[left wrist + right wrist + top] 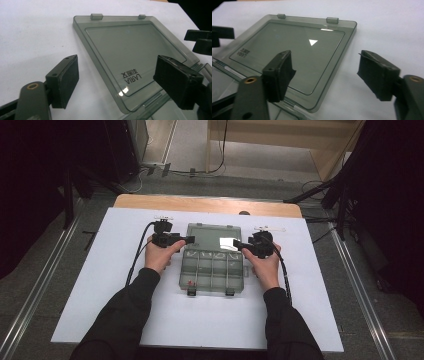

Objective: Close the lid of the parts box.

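Observation:
A smoky clear plastic compartment box lies open on the white sheet. Its flat lid (pixel 212 237) is folded back away from me and its divided base (pixel 212 270) is nearer me. My left gripper (pixel 189 239) sits at the lid's left side by the hinge. In the left gripper view its jaws (pixel 117 82) stand apart astride the lid's (pixel 125 45) corner, pads clear of it. My right gripper (pixel 236 245) is at the lid's right side. Its jaws (pixel 325 75) also stand apart over the lid's (pixel 294 50) edge, not touching it.
The white sheet (pixel 125 295) covers a wooden table (pixel 200 202). Something small and red (pixel 189 283) lies in the base's front left compartment. Two dark latches (pixel 191 292) hang at the base's front. Cables and stand legs lie on the floor beyond the table.

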